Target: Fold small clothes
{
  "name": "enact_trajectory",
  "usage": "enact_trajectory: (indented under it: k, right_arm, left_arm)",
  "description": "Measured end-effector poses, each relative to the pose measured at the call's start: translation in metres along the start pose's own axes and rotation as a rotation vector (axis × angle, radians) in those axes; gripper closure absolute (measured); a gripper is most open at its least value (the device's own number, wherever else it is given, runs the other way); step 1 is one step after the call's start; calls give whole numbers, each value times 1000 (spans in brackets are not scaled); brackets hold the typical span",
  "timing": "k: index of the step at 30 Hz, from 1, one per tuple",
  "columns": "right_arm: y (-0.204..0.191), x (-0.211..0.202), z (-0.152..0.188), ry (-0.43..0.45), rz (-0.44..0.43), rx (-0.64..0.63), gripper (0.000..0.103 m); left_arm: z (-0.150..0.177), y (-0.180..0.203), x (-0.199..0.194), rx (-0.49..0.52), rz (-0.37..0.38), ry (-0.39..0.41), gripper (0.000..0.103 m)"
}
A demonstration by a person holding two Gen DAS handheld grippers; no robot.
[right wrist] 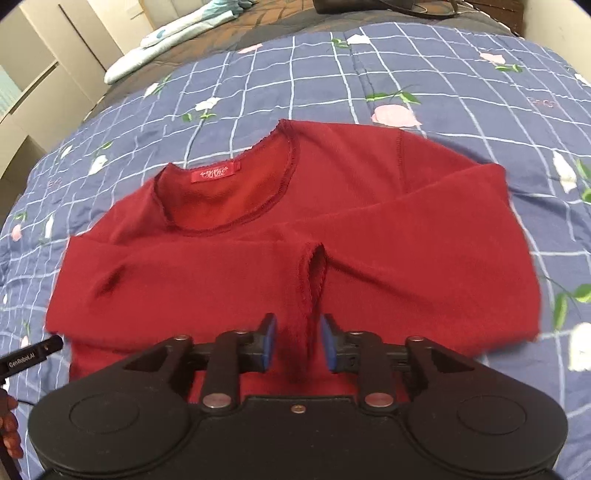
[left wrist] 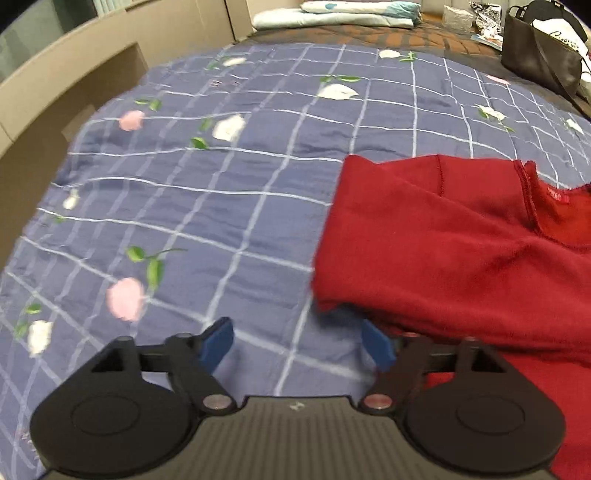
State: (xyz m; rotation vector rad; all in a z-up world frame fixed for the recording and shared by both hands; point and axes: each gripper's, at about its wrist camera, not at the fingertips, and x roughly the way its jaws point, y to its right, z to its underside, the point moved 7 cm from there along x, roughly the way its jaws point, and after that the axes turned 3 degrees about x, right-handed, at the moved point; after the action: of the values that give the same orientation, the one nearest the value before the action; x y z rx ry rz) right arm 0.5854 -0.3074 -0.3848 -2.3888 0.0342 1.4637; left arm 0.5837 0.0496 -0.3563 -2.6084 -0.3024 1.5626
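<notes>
A small dark red long-sleeved top (right wrist: 229, 273) lies flat on the blue checked floral quilt (right wrist: 332, 74), neckline and red label away from me. Both sleeves are folded across the chest. The right sleeve's cuff (right wrist: 312, 269) stands up in a small tent, and its fabric runs down between the blue pads (right wrist: 270, 343) of my right gripper (right wrist: 297, 332), which is shut on it. In the left wrist view the top (left wrist: 461, 251) fills the right side. My left gripper (left wrist: 295, 332) is wide open just off the top's left edge, holding nothing.
Folded pale blue bedding (left wrist: 332, 14) and a dark bag (left wrist: 543, 55) sit at the far end of the bed. Beige cabinets (left wrist: 55, 96) run along the left. Part of the other gripper (right wrist: 29, 356) and a hand (right wrist: 9, 432) show at lower left.
</notes>
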Motion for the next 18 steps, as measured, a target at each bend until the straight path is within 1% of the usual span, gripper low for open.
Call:
enact_trajectory:
  k: [1,2,3,4,5,7,10,11,13,18]
  right_arm:
    - [2,-6,6,-1,-3,-7,61]
    - [4,-12,11,-2,-7,-13,59]
    - [6,-18,19,-4,-11,-23,52]
    - [8,-25,27,-8,-12,-37,45]
    - [10,-31,36,-13,-13,-50,42]
    - [16,-43,54,-29,-11,-77,32]
    - [27,-61,81,-63,-12,-99,25]
    - [31,-67,89,-76,-11,-98,24]
    - [38,-78,101,-94,-1,-90,17]
    - [42,-102,123,-104,8,-96,4]
  left_arm:
    - [6,-3,-6,-1,-15,-10,18]
    - [10,-5,-10,-6,-28,-23,16]
    - [18,-8,-16,-16,-44,-38,15]
    - [25,-10,-23,-26,-58,-49,11]
    - [32,-12,-30,-36,-71,-57,7]
    - [47,-15,-47,-46,-100,-69,4]
    - [69,-16,-71,-45,-143,-104,1]
    - [79,-16,-81,-49,-148,-119,1]
    - [95,-14,-99,-49,-133,-141,1]
    - [126,-8,-138,-38,-95,-173,1]
